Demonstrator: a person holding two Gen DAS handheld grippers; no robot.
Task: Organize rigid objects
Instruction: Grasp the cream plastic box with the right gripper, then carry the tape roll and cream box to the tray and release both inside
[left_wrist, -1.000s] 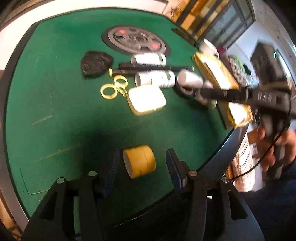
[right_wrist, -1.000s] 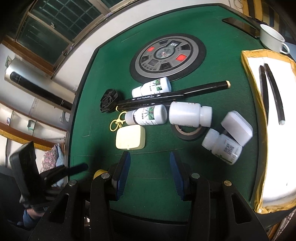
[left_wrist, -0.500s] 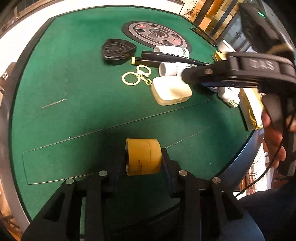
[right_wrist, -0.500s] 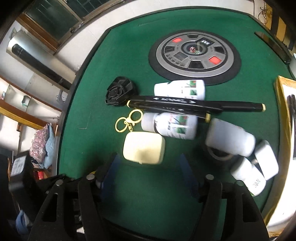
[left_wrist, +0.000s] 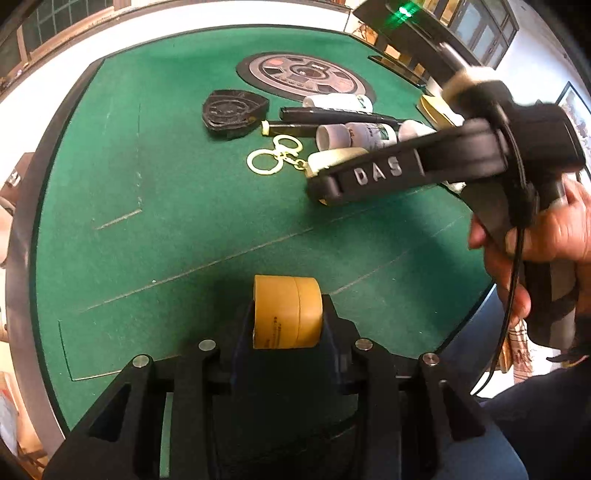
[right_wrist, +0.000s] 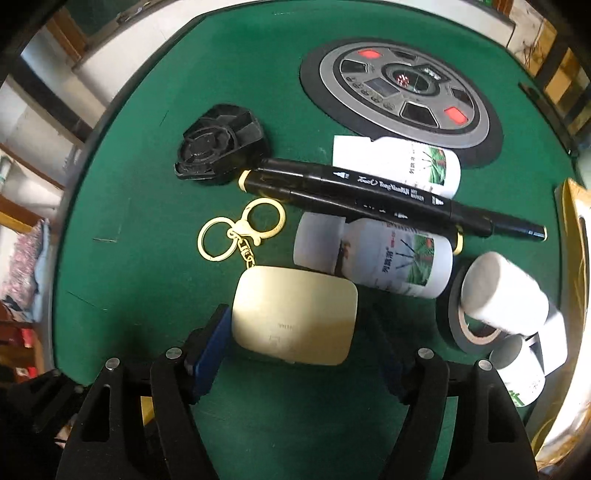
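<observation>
- Green felt table (right_wrist: 155, 206), rounded at the corners with a dark rim; faint stitched lines cross the near part in the left wrist view
- Round grey control panel (right_wrist: 402, 96) set into the felt at the far middle; two red buttons lit on it
- Right gripper (right_wrist: 295, 332) low over the felt, its jaws apart, one either side of the cream earbud case (right_wrist: 293, 314); left blue pad looks right against the case's side, right pad a little off; not clamped; in the left wrist view the same tool (left_wrist: 325, 184) reaches in from the right, "DAS" on its arm, a bare hand (left_wrist: 546, 251) round the handle
- Left gripper (left_wrist: 286, 314) pressed together on a yellow tape roll (left_wrist: 286, 312), roll on edge between the pads at the near side of the table, well apart from the cluster
- Two white labelled bottles lying on their sides: one (right_wrist: 399, 166) by the panel's edge, one (right_wrist: 376, 258) touching the case's far corner
- Two black art markers (right_wrist: 351, 188) lying side by side between those bottles
- Plain white bottle (right_wrist: 502, 291) tilted across a black tape roll (right_wrist: 469, 332) at the right; further white containers behind it, blurred
- Black moulded plastic part (right_wrist: 221, 147) at the markers' left end
- Gold keyring (right_wrist: 240, 229), two loops and a clasp, chained to the case
</observation>
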